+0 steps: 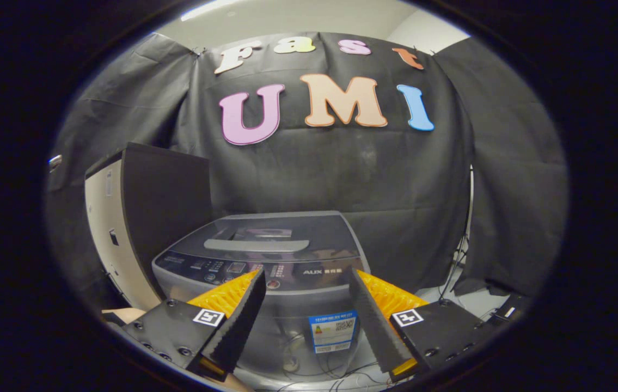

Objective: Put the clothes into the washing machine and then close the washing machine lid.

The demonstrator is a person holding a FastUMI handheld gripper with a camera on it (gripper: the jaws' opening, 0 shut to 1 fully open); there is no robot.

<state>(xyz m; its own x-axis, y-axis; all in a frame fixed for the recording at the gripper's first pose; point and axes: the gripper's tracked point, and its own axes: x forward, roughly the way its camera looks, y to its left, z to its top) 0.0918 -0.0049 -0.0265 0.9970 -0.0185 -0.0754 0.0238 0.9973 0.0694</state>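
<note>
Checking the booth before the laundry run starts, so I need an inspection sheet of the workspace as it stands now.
Surface: pale floor around the machine.
Job's things: washing machine just ahead of the fingers, lid down; clothes nothing seen.
Clutter: wooden edge low beside one finger; what it belongs to cannot be told.
Grippers: gripper open, fingers spread, holding nothing, front of the machine between them.
Cables: loose cables on the floor at the machine's base; more hanging by the cloth wall.
Surroundings: dark-fronted cabinet beside the machine; black cloth wall behind.
</note>
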